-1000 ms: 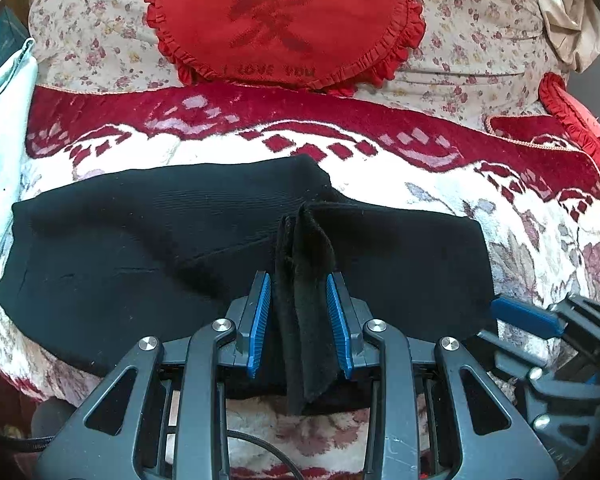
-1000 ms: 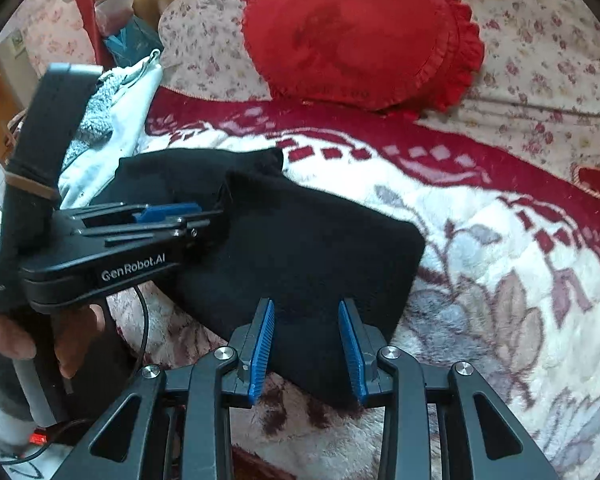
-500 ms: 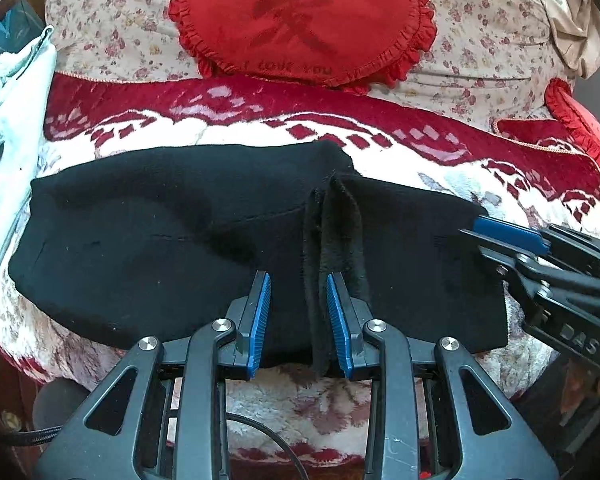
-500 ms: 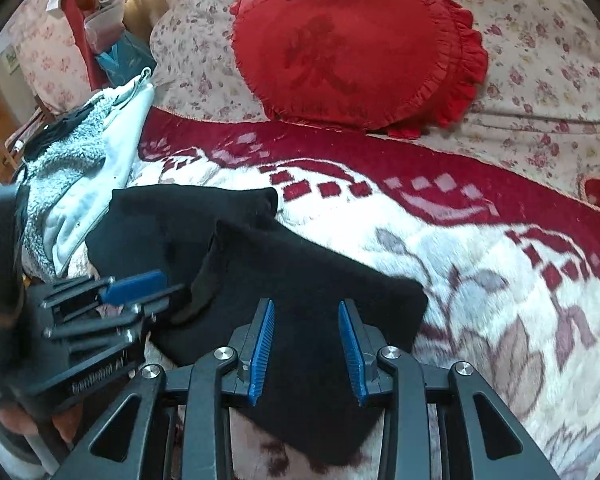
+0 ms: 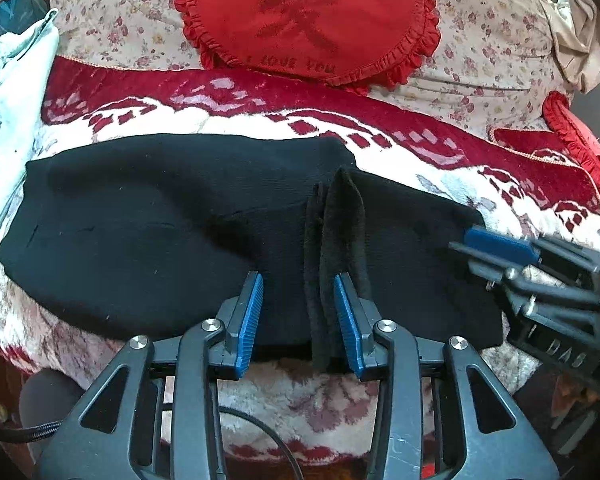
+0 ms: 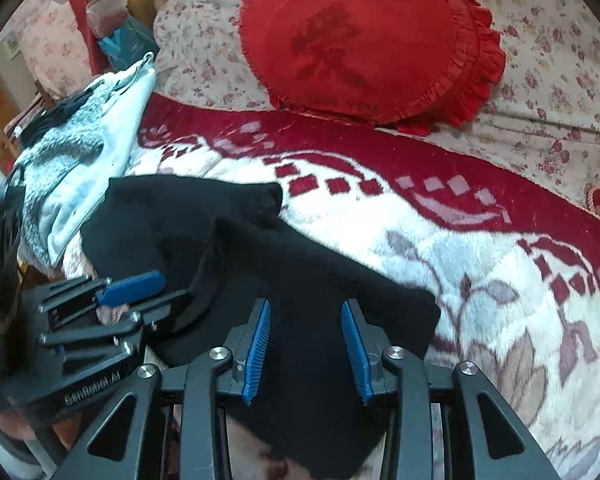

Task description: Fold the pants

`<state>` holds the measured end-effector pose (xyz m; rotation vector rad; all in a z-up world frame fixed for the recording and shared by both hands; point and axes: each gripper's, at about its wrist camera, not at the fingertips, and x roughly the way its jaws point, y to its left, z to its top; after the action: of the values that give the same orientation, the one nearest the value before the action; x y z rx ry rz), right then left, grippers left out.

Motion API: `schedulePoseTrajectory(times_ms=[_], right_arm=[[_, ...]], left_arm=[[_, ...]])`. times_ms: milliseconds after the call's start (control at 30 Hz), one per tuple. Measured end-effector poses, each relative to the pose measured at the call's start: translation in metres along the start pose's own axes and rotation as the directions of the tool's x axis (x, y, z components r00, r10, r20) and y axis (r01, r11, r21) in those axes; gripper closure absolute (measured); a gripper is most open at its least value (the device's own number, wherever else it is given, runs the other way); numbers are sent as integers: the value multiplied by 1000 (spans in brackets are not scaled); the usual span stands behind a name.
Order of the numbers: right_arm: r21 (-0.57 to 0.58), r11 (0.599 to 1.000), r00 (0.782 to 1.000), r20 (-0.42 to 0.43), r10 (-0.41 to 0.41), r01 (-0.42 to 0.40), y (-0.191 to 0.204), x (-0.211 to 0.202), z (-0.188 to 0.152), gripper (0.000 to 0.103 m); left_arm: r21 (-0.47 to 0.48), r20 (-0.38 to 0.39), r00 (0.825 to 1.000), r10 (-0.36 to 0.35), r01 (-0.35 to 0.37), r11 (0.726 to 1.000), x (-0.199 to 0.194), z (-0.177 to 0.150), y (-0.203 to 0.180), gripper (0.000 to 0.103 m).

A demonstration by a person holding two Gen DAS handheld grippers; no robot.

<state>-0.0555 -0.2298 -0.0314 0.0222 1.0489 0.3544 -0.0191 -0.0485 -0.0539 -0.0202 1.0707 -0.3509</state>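
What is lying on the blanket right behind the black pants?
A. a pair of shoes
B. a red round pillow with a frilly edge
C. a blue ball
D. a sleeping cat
B: a red round pillow with a ruffled rim rests beyond the black pants, where the blanket meets the flowery cover; no ball, cat or shoes show in either view.

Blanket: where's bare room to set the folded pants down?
Free: the blanket right of the black pants, below the red heart cushion. Crowded: the left side, with a pale clothes pile and the left tool.
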Motion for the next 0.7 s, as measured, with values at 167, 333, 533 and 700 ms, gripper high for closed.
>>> schedulePoseTrajectory(times_ms=[167, 333, 533, 700], right_arm=[[-18, 1000, 1000, -22, -9, 9, 3, 17, -15, 66], [-16, 1000, 1000, -7, -10, 10, 9, 6, -6, 66], [-67, 998, 1000, 6, -4, 5, 33, 12, 8, 66], [-131, 990, 998, -23, -56, 53, 55, 39, 12, 65]], left_arm=[[-10, 5, 1000, 6, -6, 1000, -6, -6, 3, 67], [-31, 38, 999, 25, -24, 999, -23, -8, 12, 67], [-77, 54, 997, 54, -50, 996, -34, -11, 32, 67], [-127, 51, 997, 65, -58, 990, -40, -14, 54, 67]])
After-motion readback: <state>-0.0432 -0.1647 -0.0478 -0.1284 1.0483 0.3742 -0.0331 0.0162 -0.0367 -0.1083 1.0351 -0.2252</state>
